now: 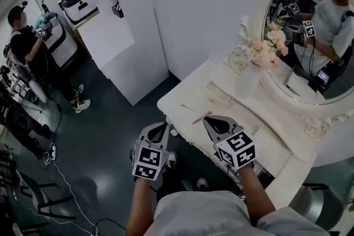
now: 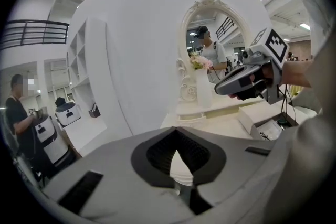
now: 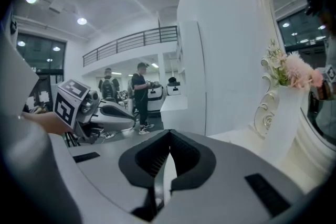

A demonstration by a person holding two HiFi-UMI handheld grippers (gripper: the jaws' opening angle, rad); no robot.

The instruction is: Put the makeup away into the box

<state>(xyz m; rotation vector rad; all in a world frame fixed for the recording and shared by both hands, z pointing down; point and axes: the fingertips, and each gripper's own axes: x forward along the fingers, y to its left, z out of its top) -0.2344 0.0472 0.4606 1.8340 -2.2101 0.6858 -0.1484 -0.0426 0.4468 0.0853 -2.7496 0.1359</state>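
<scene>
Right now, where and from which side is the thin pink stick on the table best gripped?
Probably at its middle, from above, with the jaws across its width: the stick lies flat and slanted on the table, by the tip of the right gripper. That gripper's jaws are shut, so open them first.
</scene>
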